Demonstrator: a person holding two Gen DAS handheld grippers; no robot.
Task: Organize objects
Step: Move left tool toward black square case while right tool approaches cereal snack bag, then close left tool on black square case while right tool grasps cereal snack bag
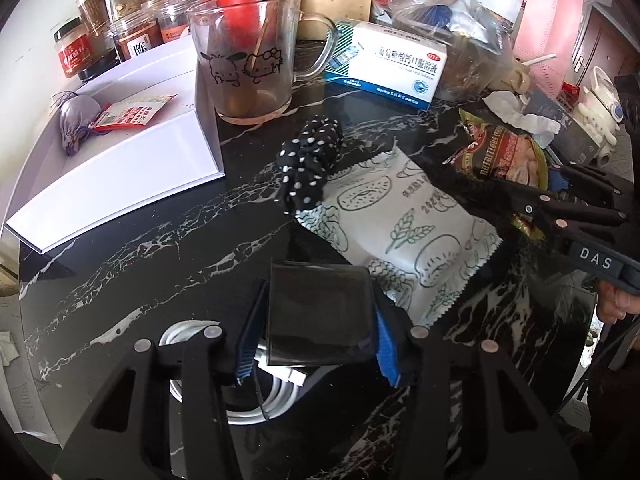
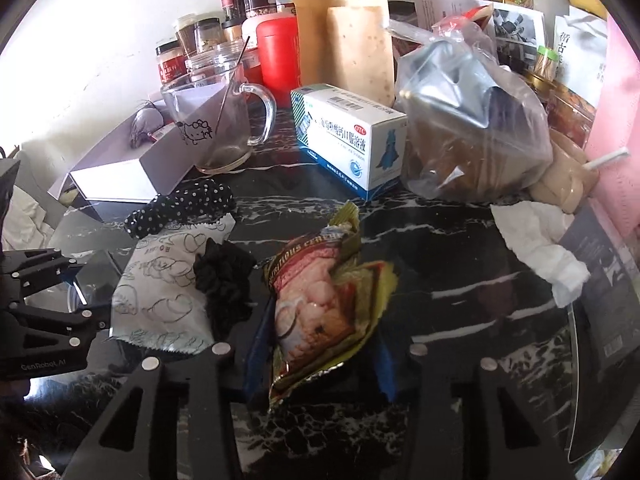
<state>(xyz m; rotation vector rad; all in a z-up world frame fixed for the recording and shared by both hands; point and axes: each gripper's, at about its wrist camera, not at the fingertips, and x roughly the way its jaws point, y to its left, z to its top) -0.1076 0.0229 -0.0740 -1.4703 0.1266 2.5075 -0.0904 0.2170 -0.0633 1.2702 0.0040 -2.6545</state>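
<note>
Care at this step lay in lifting both catches straight up, without dragging them across the neighbours, and carrying them toward the shallow white cardboard box (image 1: 132, 148), which seemed the likely place for loose items. The left gripper (image 1: 316, 320) had its blue pads pressed on the two sides of a small dark square transparent pouch (image 1: 320, 312), which sat squarely between the fingers over a coiled white charging cable (image 1: 276, 392) on the black white-veined marble tabletop (image 1: 160, 240). A steady squeeze would serve best, since the pouch looked slick and soft.

The right gripper (image 2: 316, 364) pinched the lower half of a crumpled red-and-yellow foil snack packet (image 2: 320, 308), the jaws narrow on it. The packet stood up between the blue pads, its torn top leaning away from the camera toward the white-and-blue medicine carton (image 2: 348, 136). It would probably flex and twist when raised, so a slow lift seemed wise.

Just beside the dark pouch lay a white printed bread wrapper (image 1: 404, 232), with a black white-dotted fabric scrunchie (image 1: 308, 160) resting on its far corner and a plain black scrunchie (image 2: 224, 280) on its other edge. A glass mug with cartoon drawings (image 1: 248, 64) stood near the box, so any route there should have passed clear of it.
</note>
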